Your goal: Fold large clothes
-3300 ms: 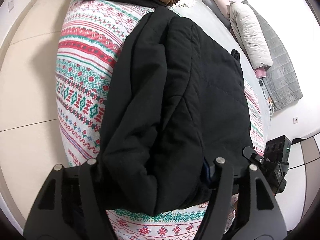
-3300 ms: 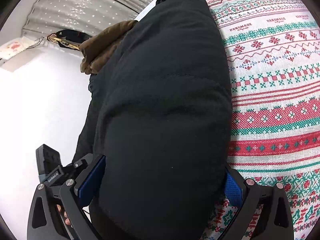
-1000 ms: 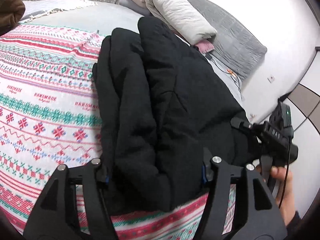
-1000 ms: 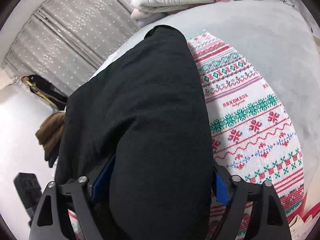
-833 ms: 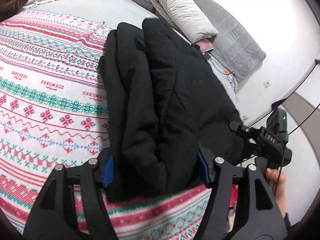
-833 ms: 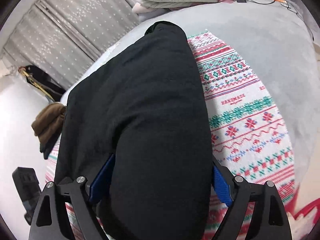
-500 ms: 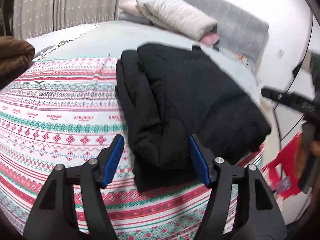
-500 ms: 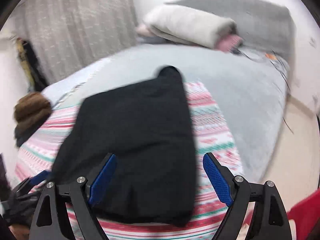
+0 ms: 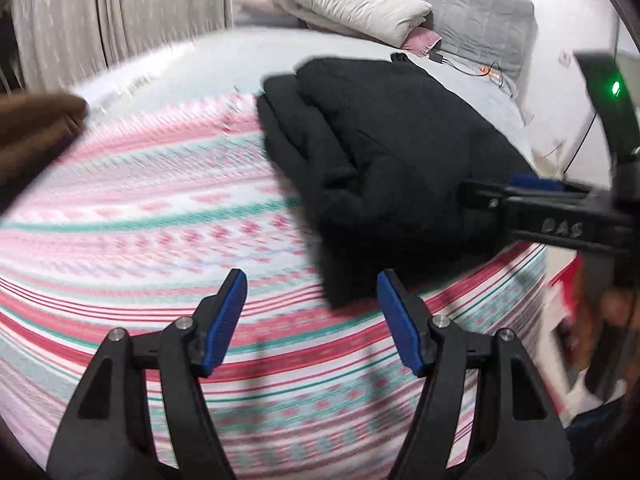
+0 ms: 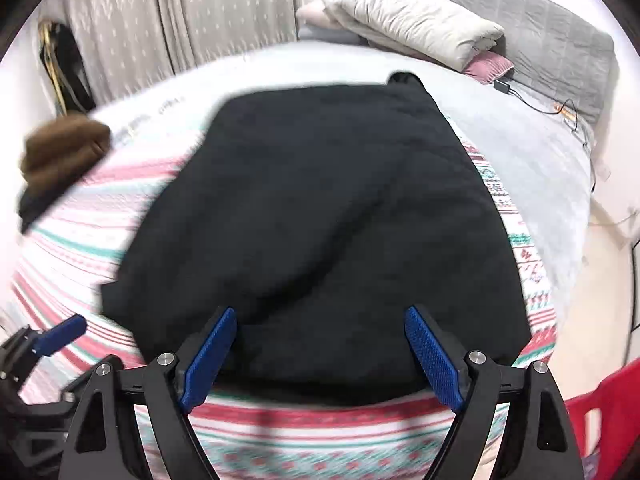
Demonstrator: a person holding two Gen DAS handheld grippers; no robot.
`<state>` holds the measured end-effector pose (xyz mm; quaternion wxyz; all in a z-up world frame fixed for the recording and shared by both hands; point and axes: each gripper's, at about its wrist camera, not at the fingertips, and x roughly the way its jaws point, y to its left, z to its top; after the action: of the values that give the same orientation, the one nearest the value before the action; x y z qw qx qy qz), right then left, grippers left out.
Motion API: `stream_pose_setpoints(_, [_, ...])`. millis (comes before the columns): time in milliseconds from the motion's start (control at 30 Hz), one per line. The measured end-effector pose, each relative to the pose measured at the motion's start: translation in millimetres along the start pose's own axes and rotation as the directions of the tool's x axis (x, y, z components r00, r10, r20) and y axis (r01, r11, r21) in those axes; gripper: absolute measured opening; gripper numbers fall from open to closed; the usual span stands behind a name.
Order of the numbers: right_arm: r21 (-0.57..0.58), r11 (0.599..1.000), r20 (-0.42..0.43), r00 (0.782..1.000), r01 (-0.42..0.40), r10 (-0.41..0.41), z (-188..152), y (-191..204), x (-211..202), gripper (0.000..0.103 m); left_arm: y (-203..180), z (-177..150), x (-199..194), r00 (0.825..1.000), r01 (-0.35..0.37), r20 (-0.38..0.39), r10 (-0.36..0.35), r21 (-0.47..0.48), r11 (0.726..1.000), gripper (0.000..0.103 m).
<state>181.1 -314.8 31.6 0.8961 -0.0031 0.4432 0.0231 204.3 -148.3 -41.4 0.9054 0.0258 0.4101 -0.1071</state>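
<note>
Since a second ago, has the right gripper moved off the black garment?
Yes. The right gripper has backed away toward the bed's near edge; the folded black garment now lies beyond its open pads on the patterned blanket.

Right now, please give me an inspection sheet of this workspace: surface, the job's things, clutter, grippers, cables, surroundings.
Surface: patterned blanket over a grey bed.
Job's things: black garment lies folded on the blanket.
Clutter: brown garment at the far left; rolled duvet and pink cloth at the head end.
Grippers: left gripper and right gripper both open, nothing between the pads.
Cables: black cable on the bed.
Surroundings: curtain; red object, unclear.
</note>
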Motion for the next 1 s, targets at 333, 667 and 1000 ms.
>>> stream_pose_setpoints(333, [0.128,0.991,0.178,0.984,-0.026,0.003,-31.1,29.2,-115.4,0.088,20.4,-20.5,-95.4,0.988,-0.114,0.105,0.115,-0.017,0.993,0.088])
stream_pose_setpoints(667, [0.132,0.991,0.246,0.968,0.012,-0.045,-89.1,41.0,-171.0,0.091,-7.0,-50.7,-144.1,0.974,-0.113,0.197,0.111,-0.001,0.994,0.096])
stream_pose_setpoints(1000, [0.120,0.991,0.286,0.954,0.058,-0.091,-103.9,52.0,-178.8,0.097,-5.0,-47.4,-135.7,0.961,-0.152,0.228,0.155,-0.031,0.988,0.099])
